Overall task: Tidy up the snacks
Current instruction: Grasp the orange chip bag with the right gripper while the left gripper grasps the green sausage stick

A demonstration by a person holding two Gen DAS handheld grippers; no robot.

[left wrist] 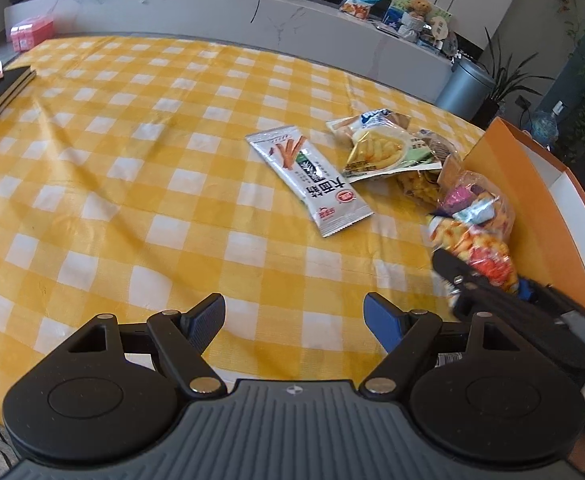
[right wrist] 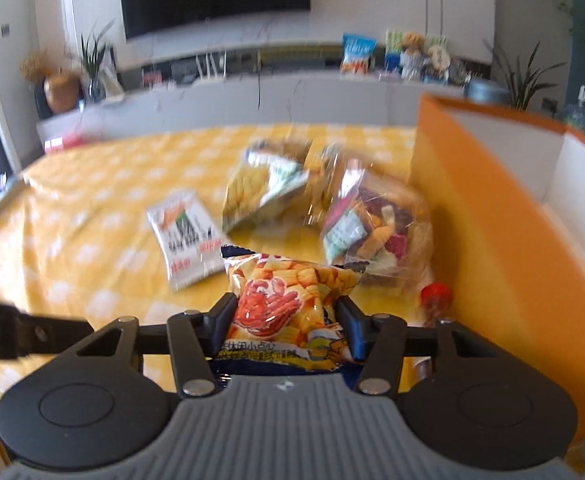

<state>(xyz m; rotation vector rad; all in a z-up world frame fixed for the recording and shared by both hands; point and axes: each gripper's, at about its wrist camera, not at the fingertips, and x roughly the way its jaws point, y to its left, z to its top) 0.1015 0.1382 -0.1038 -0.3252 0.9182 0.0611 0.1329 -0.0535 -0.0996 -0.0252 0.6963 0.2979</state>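
The right gripper [right wrist: 284, 316] has its jaws clenched on a crab snack bag [right wrist: 288, 304], gripping the bag across its middle from both sides. The bag's top sticks out forward past the fingertips and its lower printed edge runs back toward the gripper body. From the left wrist view the same bag [left wrist: 480, 248] sits just beside the near wall of the orange box [left wrist: 540, 208], held off the cloth as far as I can tell, though that view is smeared there.

The left gripper [left wrist: 294, 312] hangs over bare checked cloth [left wrist: 132, 168] with its jaws released wide, nothing between them.

On the worktop ahead lies a silver stick-snack packet [left wrist: 308, 180], flat and on its own. Just to its right is a loose heap: a pale chip bag [left wrist: 380, 148] resting on other packets, and a clear bag of mixed sweets [right wrist: 376, 232] close against the box. A small red thing [right wrist: 436, 296] lies near the box's foot; too blurred to name.

The box stands open-topped at the cloth's right edge, its white inside [right wrist: 572, 184] showing. The left and middle of the cloth lie open all the way to the far edge, where a low grey ledge [left wrist: 212, 12] runs. A dark book [left wrist: 0, 96] sits at the far left edge.
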